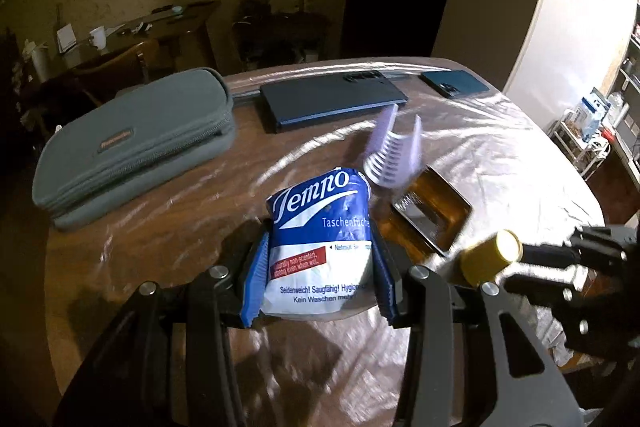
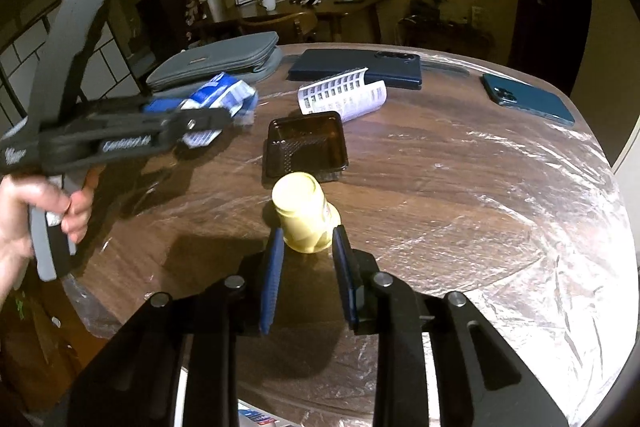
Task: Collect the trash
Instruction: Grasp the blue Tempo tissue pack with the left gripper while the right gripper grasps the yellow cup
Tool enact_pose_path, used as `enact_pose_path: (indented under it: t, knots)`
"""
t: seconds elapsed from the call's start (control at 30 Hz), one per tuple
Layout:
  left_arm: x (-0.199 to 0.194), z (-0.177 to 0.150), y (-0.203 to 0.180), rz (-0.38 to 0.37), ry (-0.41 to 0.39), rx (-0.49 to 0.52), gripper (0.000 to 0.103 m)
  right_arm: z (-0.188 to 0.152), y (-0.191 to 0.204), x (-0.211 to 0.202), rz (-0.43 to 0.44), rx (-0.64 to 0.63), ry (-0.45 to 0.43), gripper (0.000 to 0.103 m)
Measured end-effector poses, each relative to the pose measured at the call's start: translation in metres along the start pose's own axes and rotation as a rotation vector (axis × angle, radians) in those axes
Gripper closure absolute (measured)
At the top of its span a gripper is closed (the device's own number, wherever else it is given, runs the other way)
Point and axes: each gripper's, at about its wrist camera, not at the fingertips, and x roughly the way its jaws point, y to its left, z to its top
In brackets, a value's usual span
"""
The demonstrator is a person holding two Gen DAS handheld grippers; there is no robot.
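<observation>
My left gripper is shut on a blue and white Tempo tissue pack and holds it above the table; the pack also shows in the right wrist view. My right gripper is shut on a small yellow bottle, seen too in the left wrist view. A curled white paper slip and a dark plastic tray lie on the table beyond the bottle.
A grey zip case lies at the back left. A dark blue phone case and a teal phone lie at the far edge. Clear plastic film covers the round wooden table.
</observation>
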Motion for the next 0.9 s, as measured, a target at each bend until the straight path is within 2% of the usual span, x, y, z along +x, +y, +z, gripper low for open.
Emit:
enact_pose_path:
  t: [0.23, 0.4, 0.67, 0.87, 0.9]
  knots:
    - [-0.006, -0.015, -0.013, -0.007, 0.013, 0.029, 0.057, -0.002, -0.005, 0.005, -0.011, 0.015, 0.013, 0.076]
    - [-0.008, -0.021, -0.014, -0.017, 0.023, 0.016, 0.057, -0.005, -0.005, 0.013, -0.018, 0.000, 0.035, 0.067]
    - [-0.012, -0.023, -0.014, -0.023, 0.018, 0.006, 0.057, -0.002, -0.003, 0.018, -0.022, -0.018, 0.042, 0.060]
    - [-0.012, -0.023, -0.015, -0.029, 0.016, 0.004, 0.057, 0.008, 0.006, 0.021, -0.027, -0.065, 0.027, 0.060]
    - [-0.013, -0.023, -0.015, -0.030, 0.015, 0.003, 0.057, 0.010, 0.008, 0.022, -0.027, -0.074, 0.025, 0.066]
